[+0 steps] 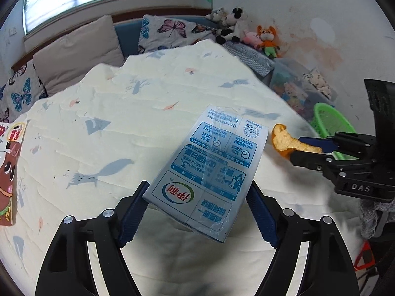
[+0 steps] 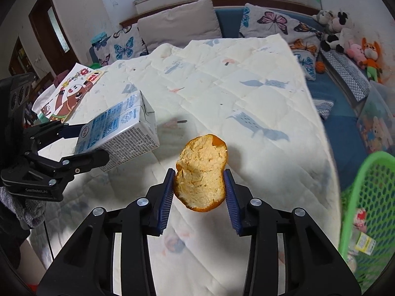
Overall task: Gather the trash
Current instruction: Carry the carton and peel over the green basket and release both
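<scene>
The milk carton (image 1: 207, 170) was clamped in the left gripper (image 1: 197, 212) and the orange peel (image 2: 201, 172) in the right gripper (image 2: 200, 197), both lifted off the bed quilt (image 2: 222, 79). Neither had reached the green basket (image 2: 365, 197) at the near right (some wrappers already lay inside), so dropping them remained.

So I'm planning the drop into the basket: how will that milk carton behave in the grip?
The milk carton, clamped by the left gripper, probably stays stiff: its faces look flat. It likely weighs little, since it juts well past the pads without sagging. Its glossy film could slip.
</scene>
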